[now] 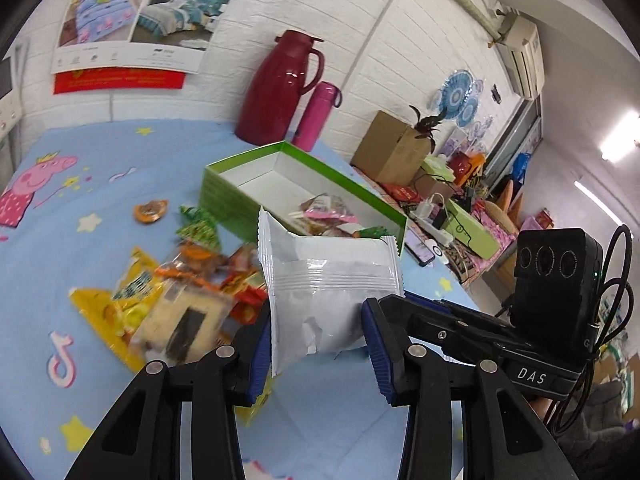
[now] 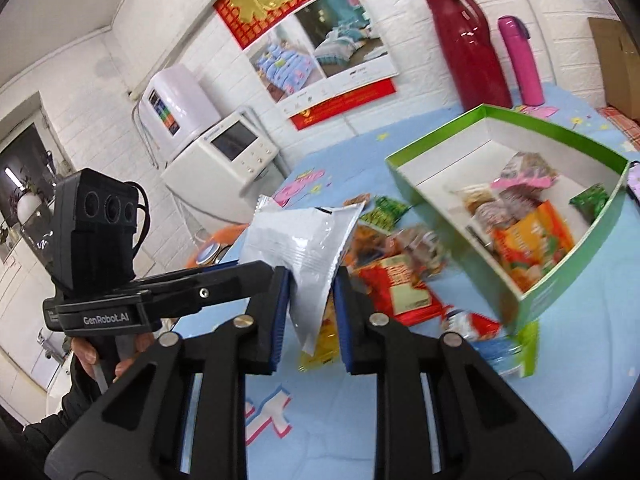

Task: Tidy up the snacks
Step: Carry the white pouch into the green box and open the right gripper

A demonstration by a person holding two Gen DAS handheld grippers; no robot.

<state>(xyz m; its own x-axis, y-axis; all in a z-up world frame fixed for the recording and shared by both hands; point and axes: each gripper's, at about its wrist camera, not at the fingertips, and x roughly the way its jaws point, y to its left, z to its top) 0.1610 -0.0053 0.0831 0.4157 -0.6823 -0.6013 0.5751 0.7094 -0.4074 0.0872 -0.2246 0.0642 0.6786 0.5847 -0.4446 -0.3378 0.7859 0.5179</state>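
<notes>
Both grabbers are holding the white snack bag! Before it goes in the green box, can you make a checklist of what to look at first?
1. Left gripper has the white snack bag: ok, its blue pads press both sides.
2. Right gripper has the same bag: ok, it pinches the bag's lower corner.
3. Green box is open on top: ok, no lid on it.
4. Room in the box: ok, the white floor is bare at the far end, and the snacks already inside sit at the near end.
5. Path to the box: cannot tell, loose snacks lie between the grippers and the box, and the views are blurred.
6. Bag undamaged: cannot tell, its lower edge looks ragged.
</notes>
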